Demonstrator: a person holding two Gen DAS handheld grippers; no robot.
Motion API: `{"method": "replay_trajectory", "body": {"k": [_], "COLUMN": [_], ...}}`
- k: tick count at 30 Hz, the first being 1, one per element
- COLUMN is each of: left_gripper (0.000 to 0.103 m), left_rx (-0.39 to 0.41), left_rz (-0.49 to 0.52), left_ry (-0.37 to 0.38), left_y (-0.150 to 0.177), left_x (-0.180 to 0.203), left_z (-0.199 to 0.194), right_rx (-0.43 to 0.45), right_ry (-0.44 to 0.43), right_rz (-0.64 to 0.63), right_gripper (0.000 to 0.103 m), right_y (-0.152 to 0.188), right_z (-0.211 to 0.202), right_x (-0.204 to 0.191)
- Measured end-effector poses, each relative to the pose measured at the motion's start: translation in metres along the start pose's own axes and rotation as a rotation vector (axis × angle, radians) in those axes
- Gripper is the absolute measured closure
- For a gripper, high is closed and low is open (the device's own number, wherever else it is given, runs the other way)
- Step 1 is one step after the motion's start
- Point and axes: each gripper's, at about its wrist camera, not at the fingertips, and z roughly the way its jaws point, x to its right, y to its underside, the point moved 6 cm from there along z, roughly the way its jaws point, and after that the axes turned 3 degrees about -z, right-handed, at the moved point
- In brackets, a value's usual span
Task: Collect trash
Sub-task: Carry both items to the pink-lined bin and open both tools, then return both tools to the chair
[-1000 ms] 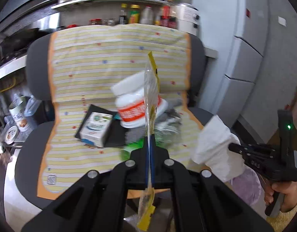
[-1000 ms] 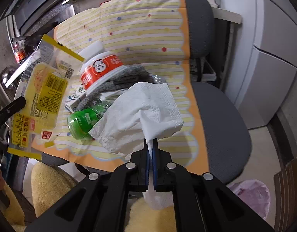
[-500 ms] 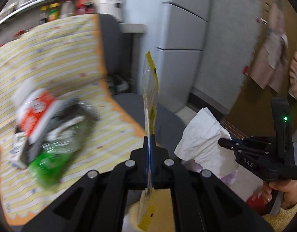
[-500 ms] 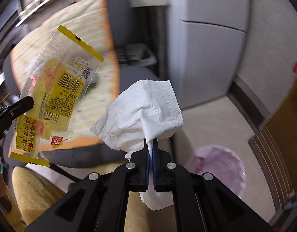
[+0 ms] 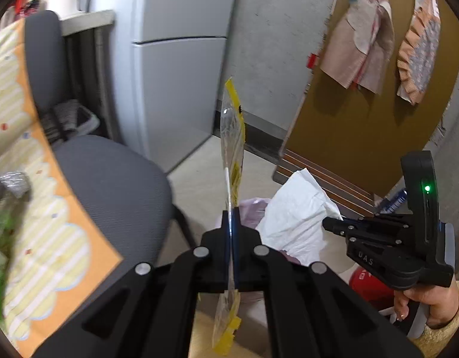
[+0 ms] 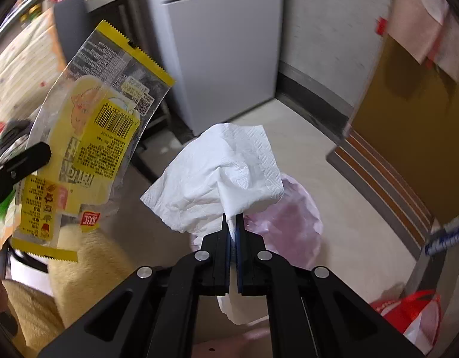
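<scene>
My left gripper [image 5: 232, 211] is shut on a yellow and clear snack wrapper [image 5: 233, 149], seen edge-on in the left wrist view and flat as the wrapper [image 6: 92, 137] in the right wrist view. My right gripper [image 6: 233, 220] is shut on a crumpled white tissue [image 6: 220, 176]; the same tissue [image 5: 295, 217] hangs from the right gripper [image 5: 328, 223] in the left wrist view. On the floor below and just beyond both stands a bin lined with a pale purple bag [image 6: 292, 217], partly hidden by the tissue; the bag [image 5: 252, 208] peeks out beside the wrapper.
A grey office chair [image 5: 110, 185] with a yellow striped cloth [image 5: 44, 232] and more items on it stands at the left. A grey fridge [image 6: 226, 50] is behind, a brown door [image 6: 414, 137] at the right. A red bag [image 6: 414, 313] lies on the floor at lower right.
Both grippers have swung right, away from the chair and toward the floor, each keeping its hold. The purple-lined bin has come into view under the tissue.
</scene>
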Motion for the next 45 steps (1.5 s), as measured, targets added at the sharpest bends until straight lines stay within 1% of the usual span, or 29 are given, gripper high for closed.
{"method": "replay_trajectory", "body": {"k": [5,7,9,11,16,19,23,24,25,26,27,28,29,32,34,36,39,40,41,43,44,45], "left_gripper": [0.103,0.103,0.103,0.103,0.103,0.103,0.103,0.102,0.099,0.096,0.085,0.074,0.068,0.067,0.067,0.067,0.067,0.067,0.067,0.067,0.067,0.067], "left_rx": [-0.058,-0.083,-0.119,-0.150,-0.245,-0.277,-0.312,-0.320,-0.327,-0.340,-0.344,-0.341,-0.336,-0.322,-0.303,-0.279,-0.240,-0.223,-0.208,-0.191,-0.182,-0.168], "left_rz": [0.017,0.017,0.017,0.018,0.030,0.042,0.047,0.047,0.046,0.044,0.043,0.043,0.042,0.041,0.043,0.044,0.039,0.039,0.034,0.033,0.032,0.028], "left_ry": [0.046,0.065,0.080,0.079,0.065,0.063,0.058,0.056,0.056,0.061,0.061,0.059,0.064,0.078,0.070,0.048,-0.005,-0.033,-0.043,-0.085,-0.097,-0.105], "left_y": [0.009,0.013,0.018,0.024,0.043,0.050,0.056,0.057,0.058,0.059,0.060,0.060,0.058,0.056,0.054,0.050,0.048,0.047,0.047,0.046,0.046,0.047], "left_x": [0.024,0.029,0.034,0.037,0.044,0.046,0.044,0.044,0.043,0.043,0.042,0.043,0.044,0.045,0.042,0.035,0.017,0.010,0.005,-0.008,-0.012,-0.019], "left_z": [0.045,0.060,0.079,0.096,0.148,0.169,0.193,0.199,0.203,0.208,0.209,0.210,0.209,0.201,0.190,0.179,0.153,0.140,0.127,0.105,0.096,0.082], "right_rx": [-0.031,-0.055,-0.081,-0.101,-0.171,-0.197,-0.222,-0.229,-0.231,-0.228,-0.224,-0.223,-0.223,-0.212,-0.198,-0.174,-0.133,-0.110,-0.089,-0.045,-0.035,-0.050], "right_ry": [0.039,0.038,0.040,0.034,0.015,-0.017,-0.039,-0.047,-0.051,-0.053,-0.053,-0.055,-0.058,-0.054,-0.038,-0.006,0.012,0.008,-0.003,-0.043,-0.066,-0.097], "right_rz": [0.089,0.131,0.159,0.183,0.223,0.265,0.306,0.323,0.333,0.347,0.350,0.350,0.351,0.351,0.339,0.308,0.282,0.269,0.256,0.241,0.246,0.239], "right_gripper": [0.099,0.099,0.099,0.097,0.097,0.095,0.095,0.085,0.079,0.067,0.061,0.061,0.061,0.061,0.061,0.061,0.061,0.061,0.061,0.061,0.061,0.062], "right_y": [0.014,0.023,0.030,0.036,0.049,0.049,0.052,0.053,0.052,0.052,0.052,0.051,0.051,0.049,0.047,0.045,0.042,0.041,0.039,0.035,0.034,0.034], "right_z": [0.019,0.030,0.042,0.057,0.099,0.129,0.149,0.152,0.152,0.152,0.153,0.153,0.151,0.141,0.131,0.115,0.094,0.084,0.077,0.065,0.061,0.060], "right_x": [0.036,0.052,0.060,0.068,0.072,0.081,0.087,0.089,0.090,0.091,0.092,0.093,0.093,0.094,0.094,0.092,0.089,0.085,0.081,0.071,0.065,0.055]}}
